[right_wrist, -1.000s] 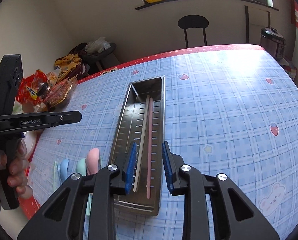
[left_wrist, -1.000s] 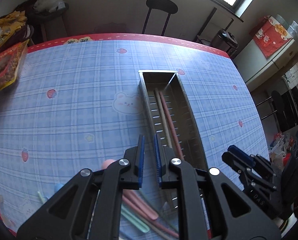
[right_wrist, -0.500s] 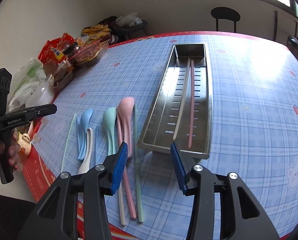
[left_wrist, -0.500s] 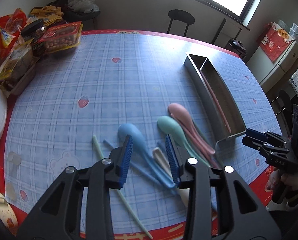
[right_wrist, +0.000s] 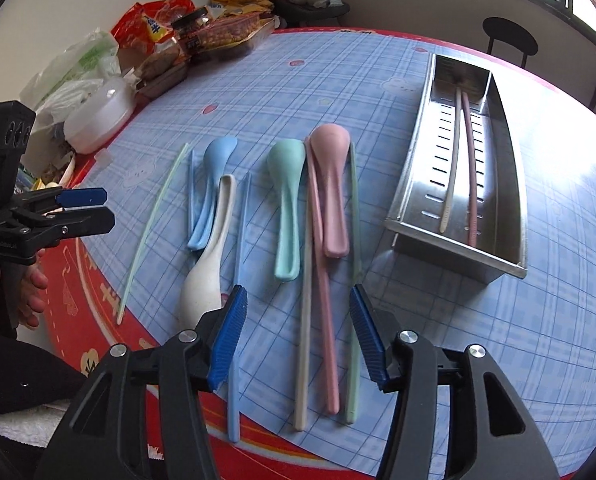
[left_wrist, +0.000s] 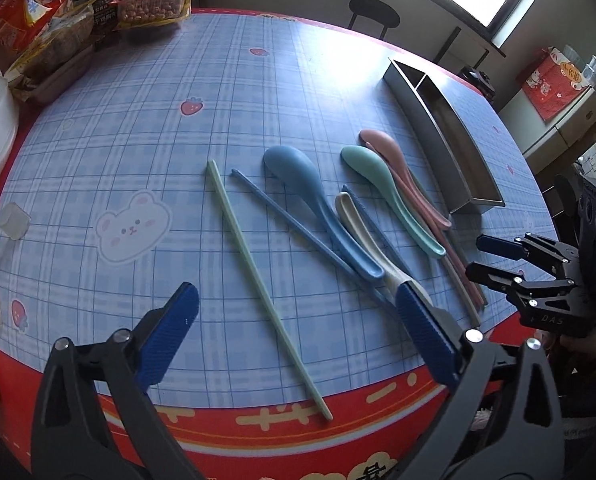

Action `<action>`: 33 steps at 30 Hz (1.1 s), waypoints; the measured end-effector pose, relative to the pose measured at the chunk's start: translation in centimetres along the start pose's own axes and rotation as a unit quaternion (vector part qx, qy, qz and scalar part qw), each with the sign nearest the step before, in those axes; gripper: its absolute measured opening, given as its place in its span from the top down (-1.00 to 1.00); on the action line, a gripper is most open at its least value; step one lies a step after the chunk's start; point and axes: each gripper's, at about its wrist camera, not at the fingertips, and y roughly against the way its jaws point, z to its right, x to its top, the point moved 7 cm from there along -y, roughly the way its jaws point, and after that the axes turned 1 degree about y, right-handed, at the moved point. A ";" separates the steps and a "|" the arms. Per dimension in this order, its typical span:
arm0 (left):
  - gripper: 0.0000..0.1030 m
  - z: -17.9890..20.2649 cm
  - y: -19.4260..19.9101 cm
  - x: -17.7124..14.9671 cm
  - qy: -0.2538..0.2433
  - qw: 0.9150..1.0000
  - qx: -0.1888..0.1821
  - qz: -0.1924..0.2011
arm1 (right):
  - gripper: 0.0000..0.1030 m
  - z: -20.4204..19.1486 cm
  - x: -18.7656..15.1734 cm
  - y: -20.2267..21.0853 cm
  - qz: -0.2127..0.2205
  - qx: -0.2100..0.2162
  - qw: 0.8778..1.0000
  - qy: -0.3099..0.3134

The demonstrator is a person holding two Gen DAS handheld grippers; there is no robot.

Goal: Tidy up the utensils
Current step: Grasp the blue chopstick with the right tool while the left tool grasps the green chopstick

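Two grippers are in view, and you hold both with fingers spread wide and nothing between them. Your left gripper (left_wrist: 294, 336) hangs over the near table edge; a pale green chopstick (left_wrist: 258, 276) runs forward through the gap between its fingers, touching neither. Just ahead of its right finger (left_wrist: 426, 332) lie the white spoon (left_wrist: 362, 236) and the blue spoon (left_wrist: 318, 208), side by side, with a blue chopstick (left_wrist: 294, 220) to their left. Further right of that finger sit the green spoon (left_wrist: 386, 188) and the pink spoon (left_wrist: 394, 156), then the tray (left_wrist: 446, 136), well ahead and to the right.

Your right gripper (right_wrist: 298, 332) is also low over the near edge. Between its fingers pass a white chopstick (right_wrist: 306, 320) and a pink chopstick (right_wrist: 326, 320); a green chopstick (right_wrist: 354, 208) lies close inside the right finger (right_wrist: 366, 336). The left finger (right_wrist: 228, 336) partly covers a blue chopstick (right_wrist: 240, 240) and sits just beside the white spoon's bowl. The tray stands ahead and to the right of this gripper, apart from the loose utensils, and holds a white chopstick (right_wrist: 452, 168) and a pink chopstick (right_wrist: 472, 168) lying lengthwise. Snack packets (right_wrist: 202, 28) crowd the far left of the table (right_wrist: 518, 320).
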 end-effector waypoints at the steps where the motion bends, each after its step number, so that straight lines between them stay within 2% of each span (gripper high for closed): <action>1: -0.89 -0.1 -0.1 -0.2 0.001 1.000 0.003 -0.005 | -0.05 -0.4 -0.2 -0.3 -0.006 0.001 1.000 0.005; 2: -0.89 -0.3 -0.3 -0.3 0.002 1.000 0.005 -0.008 | -0.11 -0.8 -0.3 -0.5 -0.011 0.002 1.000 0.011; 4: -0.89 -0.5 -0.3 -0.5 0.001 1.000 0.004 -0.010 | -0.49 -1.5 -0.4 -0.6 -0.012 -0.004 1.000 0.025; 6: -0.89 -0.6 -0.3 -0.6 -0.003 1.000 0.006 -0.012 | -0.63 -2.1 -0.4 -0.7 -0.011 -0.012 0.999 0.044; 9: -0.89 -0.6 -0.4 -0.7 -0.004 1.000 -0.002 -0.015 | -0.66 -2.8 -0.5 -1.0 -0.023 -0.015 0.998 0.062; 11: -0.89 -0.6 -0.6 -1.0 -0.007 1.000 -0.006 -0.024 | -0.59 -3.0 -0.8 -1.2 -0.032 -0.018 0.997 0.068; 13: -0.89 -0.6 -1.0 -1.4 -0.006 0.999 -0.012 -0.035 | -0.11 -3.3 -1.1 -1.5 -0.044 -0.018 0.996 0.073; 14: -0.89 -0.6 -1.1 -1.5 -0.005 0.999 -0.011 -0.038 | -0.05 -3.4 -1.3 -1.7 -0.050 -0.019 0.996 0.073; 16: -0.89 -0.6 -1.3 -1.7 -0.001 0.999 -0.017 -0.042 | 0.20 -3.4 -1.5 -1.7 -0.053 -0.019 0.996 0.073; 21: -0.88 -1.0 -1.5 -1.9 0.008 0.998 -0.007 -0.054 | 0.58 -3.8 -1.5 -1.9 -0.055 -0.009 0.996 0.070; 25: -0.85 -1.3 -1.3 -2.0 0.014 0.998 -0.004 -0.055 | 0.67 -4.4 -1.6 -2.3 -0.061 -0.002 0.995 0.074; 27: -0.73 -1.6 -1.3 -2.2 0.019 0.998 -0.001 -0.058 | 0.70 -4.6 -1.6 -2.6 -0.063 -0.003 0.995 0.077; 29: -0.38 -1.9 -1.5 -2.4 0.024 0.997 0.004 -0.067 | 0.72 -4.6 -1.5 -2.9 -0.065 -0.003 0.995 0.077; 33: -0.29 -1.9 -1.6 -2.9 0.024 0.997 0.002 -0.074 | 0.73 -4.8 -1.0 -3.6 -0.062 0.001 0.995 0.076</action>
